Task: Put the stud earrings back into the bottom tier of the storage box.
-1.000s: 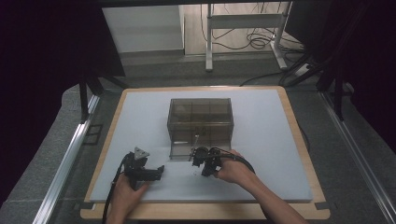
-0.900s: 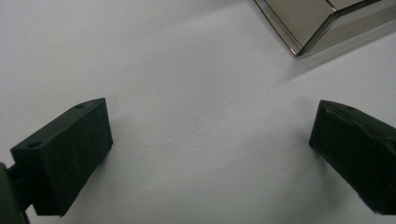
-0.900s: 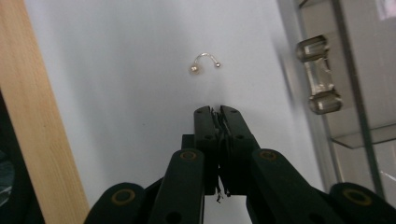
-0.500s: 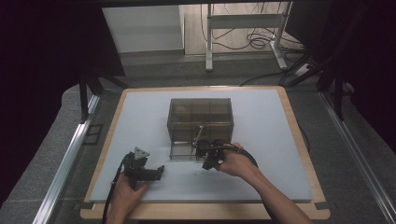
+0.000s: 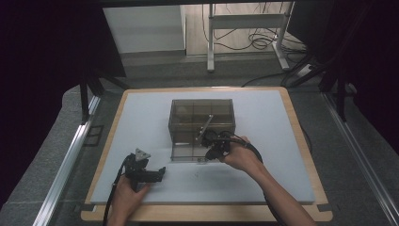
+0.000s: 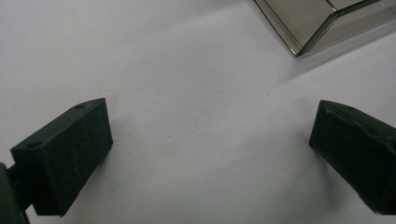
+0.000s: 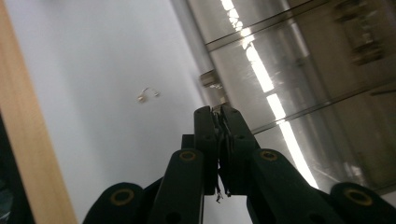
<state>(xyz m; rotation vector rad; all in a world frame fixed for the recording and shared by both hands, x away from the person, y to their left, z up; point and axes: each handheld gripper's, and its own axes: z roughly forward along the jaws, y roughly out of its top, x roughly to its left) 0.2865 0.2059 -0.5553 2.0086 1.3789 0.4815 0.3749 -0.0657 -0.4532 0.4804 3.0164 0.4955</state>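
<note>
Raised since the earlier frame, the right gripper (image 5: 205,140) is held pressed together on a small wire piece (image 7: 219,135) over the clear compartment box's (image 5: 202,123) front. Left gripper (image 5: 161,173) is rested spread wide on the white mat (image 5: 141,117).

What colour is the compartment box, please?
Smoky, see-through grey-brown box; clearest in the high view.

A white mat (image 5: 141,117) covers the wood-edged table (image 5: 301,136). A smoky clear box (image 5: 201,129) sits mid-table. A small earring (image 7: 148,94) lies on the mat near the box.
</note>
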